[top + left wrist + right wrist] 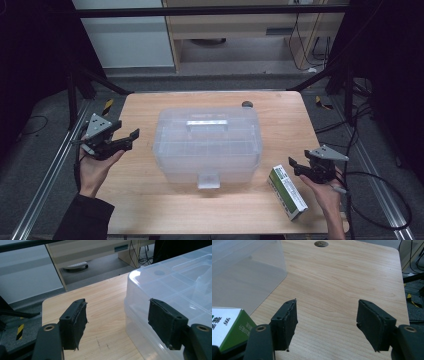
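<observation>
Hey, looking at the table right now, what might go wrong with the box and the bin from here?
The green and white box lies close to the table's near edge, beside the right gripper; a clumsy nudge from its open jaws may push it off.

The clear plastic bin has its lid on, with a latch at the front, so the box likely cannot go in until it is opened.

The left gripper, also open, may slip on the bin's smooth wall.

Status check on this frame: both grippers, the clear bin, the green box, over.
Left gripper open, empty, left of the clear lidded bin. Right gripper open, empty, beside the green-and-white box. Bin lid closed; nothing blocking either approach.
</observation>
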Available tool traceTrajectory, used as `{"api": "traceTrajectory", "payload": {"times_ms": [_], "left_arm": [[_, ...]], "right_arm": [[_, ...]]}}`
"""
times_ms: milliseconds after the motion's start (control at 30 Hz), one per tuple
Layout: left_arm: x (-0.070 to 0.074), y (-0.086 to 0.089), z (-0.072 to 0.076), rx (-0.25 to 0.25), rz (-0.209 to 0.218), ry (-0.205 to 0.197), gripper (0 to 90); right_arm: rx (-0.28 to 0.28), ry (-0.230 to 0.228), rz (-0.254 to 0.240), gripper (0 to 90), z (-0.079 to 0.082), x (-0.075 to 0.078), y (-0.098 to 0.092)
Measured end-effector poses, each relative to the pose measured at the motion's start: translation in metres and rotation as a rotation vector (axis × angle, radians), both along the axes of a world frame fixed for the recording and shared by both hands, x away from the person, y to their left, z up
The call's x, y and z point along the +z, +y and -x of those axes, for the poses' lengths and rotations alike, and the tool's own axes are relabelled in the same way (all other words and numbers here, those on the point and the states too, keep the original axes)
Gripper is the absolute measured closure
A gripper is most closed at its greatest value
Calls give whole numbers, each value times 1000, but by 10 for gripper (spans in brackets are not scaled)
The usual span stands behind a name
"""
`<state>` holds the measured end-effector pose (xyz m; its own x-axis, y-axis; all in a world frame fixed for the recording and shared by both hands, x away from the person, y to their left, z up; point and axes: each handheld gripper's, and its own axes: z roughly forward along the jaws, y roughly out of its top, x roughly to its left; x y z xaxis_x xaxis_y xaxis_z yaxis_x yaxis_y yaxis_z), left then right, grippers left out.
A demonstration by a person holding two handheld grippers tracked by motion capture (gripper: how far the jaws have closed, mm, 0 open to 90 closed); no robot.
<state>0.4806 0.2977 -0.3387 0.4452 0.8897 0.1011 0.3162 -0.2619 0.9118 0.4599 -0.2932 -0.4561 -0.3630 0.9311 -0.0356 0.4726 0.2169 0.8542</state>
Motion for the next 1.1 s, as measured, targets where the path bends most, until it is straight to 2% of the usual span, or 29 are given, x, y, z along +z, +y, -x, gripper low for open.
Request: {"api": "traceTrajectory", "payload": {"times_ms": [333, 400, 533, 567, 600, 833, 1100], "left_arm": [[10, -13, -8, -54, -50, 3, 300], [14, -17, -11, -72, -71, 1, 297], [18, -20, -12, -89, -78, -1, 295], [20, -23, -14, -107, -89, -12, 294], [21, -24, -14, -112, -90, 4, 293], [24, -30, -17, -145, -124, 11, 290], [30, -34, -21, -172, -185, 19, 283]], "right_arm": [[-1, 10, -20, 325, 1, 1, -1], [-1, 4, -10, 320, 0, 1, -1], [0, 1, -8, 318, 1, 1, -2], [-2, 0, -10, 317, 1, 2, -3], [-3, -3, -8, 317, 2, 3, -4], [-7, 3, -5, 311, 2, 3, -6], [0, 8, 9, 303, 0, 3, -4]]}}
